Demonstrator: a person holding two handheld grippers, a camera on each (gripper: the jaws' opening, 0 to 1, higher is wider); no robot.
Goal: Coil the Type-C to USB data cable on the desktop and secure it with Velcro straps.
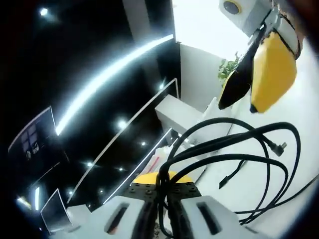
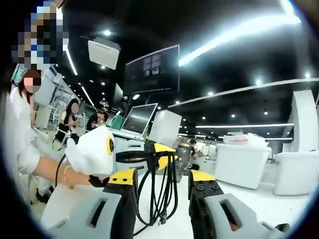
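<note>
The black data cable [image 1: 249, 149] is gathered into several loose loops. My left gripper [image 1: 162, 193] is shut on the bundle where the strands meet, and the loops fan out to the right over the white desktop [image 1: 299, 114]. One connector end [image 1: 282, 146] sticks out at the right, and another short black end [image 1: 224, 181] hangs inside the loops. My right gripper [image 1: 238, 102] hovers above the loops with its yellow and black fingers apart. In the right gripper view the coil [image 2: 162, 194] hangs from the left gripper [image 2: 158, 149], just beyond my open right gripper [image 2: 164, 179].
The white desktop [image 2: 269, 204] runs ahead, with white boxes [image 2: 239, 164] at the right and a laptop [image 2: 137, 119] behind. A hand [image 2: 75, 177] holds the left gripper. Other people sit at the far left. A monitor [image 1: 124, 144] and a small plant [image 1: 227, 69] stand beyond the table.
</note>
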